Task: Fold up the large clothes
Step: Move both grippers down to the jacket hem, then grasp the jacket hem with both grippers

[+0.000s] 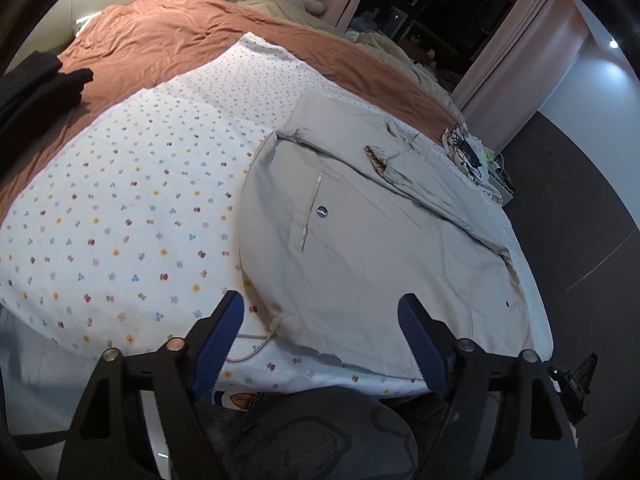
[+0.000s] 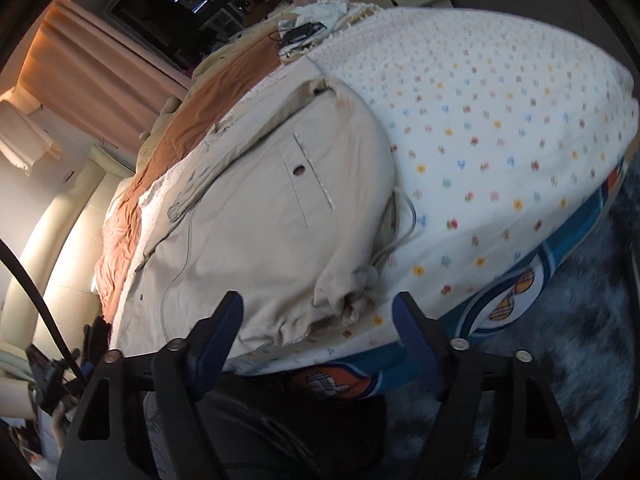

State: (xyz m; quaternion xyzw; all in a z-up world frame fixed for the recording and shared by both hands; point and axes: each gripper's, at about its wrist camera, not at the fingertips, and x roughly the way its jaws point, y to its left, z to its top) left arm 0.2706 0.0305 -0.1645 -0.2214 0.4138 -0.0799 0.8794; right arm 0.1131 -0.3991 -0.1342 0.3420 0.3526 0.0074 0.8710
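A large beige jacket [image 1: 360,232] lies partly folded on the floral bedsheet [image 1: 120,220], with a snap pocket facing up and a drawcord trailing off its near hem. My left gripper [image 1: 320,312] is open and empty, hovering just above the jacket's near hem. In the right wrist view the same jacket [image 2: 256,216] lies across the bed, its bunched hem corner nearest. My right gripper [image 2: 318,312] is open and empty, just above that crumpled corner.
A rust-coloured duvet [image 1: 168,44] covers the far side of the bed, with dark clothing [image 1: 36,84] at the left edge. Cables and small items [image 1: 468,148] sit at the bed's far right corner. Pink curtains [image 1: 516,60] and dark floor [image 1: 592,208] lie beyond.
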